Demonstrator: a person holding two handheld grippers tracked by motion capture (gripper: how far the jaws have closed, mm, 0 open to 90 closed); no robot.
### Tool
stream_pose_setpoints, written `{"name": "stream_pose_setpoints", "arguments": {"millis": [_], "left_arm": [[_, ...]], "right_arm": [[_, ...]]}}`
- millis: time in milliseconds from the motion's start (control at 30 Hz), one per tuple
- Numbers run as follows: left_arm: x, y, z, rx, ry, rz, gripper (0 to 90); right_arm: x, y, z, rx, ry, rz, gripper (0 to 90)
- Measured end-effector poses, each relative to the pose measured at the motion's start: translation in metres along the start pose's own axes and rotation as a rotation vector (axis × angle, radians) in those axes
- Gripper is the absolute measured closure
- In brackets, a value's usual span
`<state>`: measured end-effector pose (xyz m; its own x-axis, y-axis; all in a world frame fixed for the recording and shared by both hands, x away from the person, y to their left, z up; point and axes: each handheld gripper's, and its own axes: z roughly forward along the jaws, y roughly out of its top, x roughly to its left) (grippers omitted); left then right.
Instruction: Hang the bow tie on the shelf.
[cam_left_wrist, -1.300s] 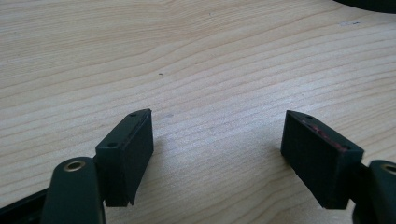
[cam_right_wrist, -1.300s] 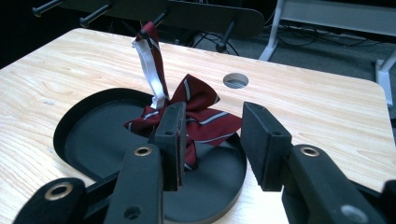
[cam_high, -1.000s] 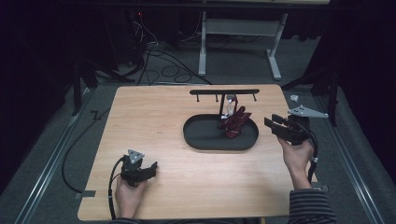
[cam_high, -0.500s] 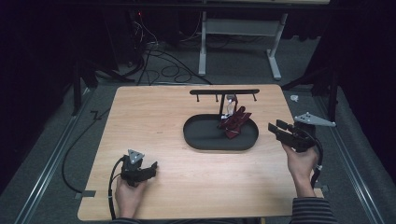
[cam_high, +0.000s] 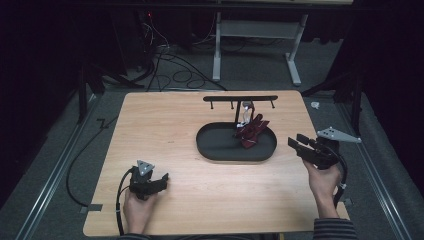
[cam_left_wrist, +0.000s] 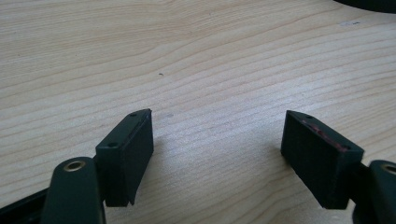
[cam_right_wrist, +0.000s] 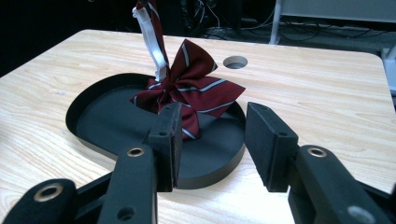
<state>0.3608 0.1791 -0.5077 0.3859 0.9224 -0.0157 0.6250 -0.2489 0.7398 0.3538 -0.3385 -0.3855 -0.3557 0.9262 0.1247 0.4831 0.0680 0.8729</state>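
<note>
High view: fixed above the person's side, facing forward and down, far enough to take in the whole wooden table (cam_high: 200, 150). Left gripper view: rides low and close over bare tabletop, facing along its own jaws. Right gripper view: low, near the table's right edge, facing the black tray (cam_right_wrist: 116, 126), shared with the high view (cam_high: 220, 152).

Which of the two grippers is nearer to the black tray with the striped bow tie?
The right gripper: it points at the black tray from beside it, while the left gripper rests farther away.
</note>
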Motion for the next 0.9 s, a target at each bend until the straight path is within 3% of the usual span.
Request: {"name": "stream_pose_setpoints", "arguments": {"millis": [400,900], "left_arm": [[0.0,0.0,0.0,-0.002,0.0,-0.002,25.8],[0.0,0.0,0.0,-0.001,0.0,-0.001,25.8]], "right_arm": [[0.003,-0.017,-0.004,0.005,0.017,0.018,56.4],[0.014,-0.038,0.004,0.037,0.048,0.019,55.8]]}}
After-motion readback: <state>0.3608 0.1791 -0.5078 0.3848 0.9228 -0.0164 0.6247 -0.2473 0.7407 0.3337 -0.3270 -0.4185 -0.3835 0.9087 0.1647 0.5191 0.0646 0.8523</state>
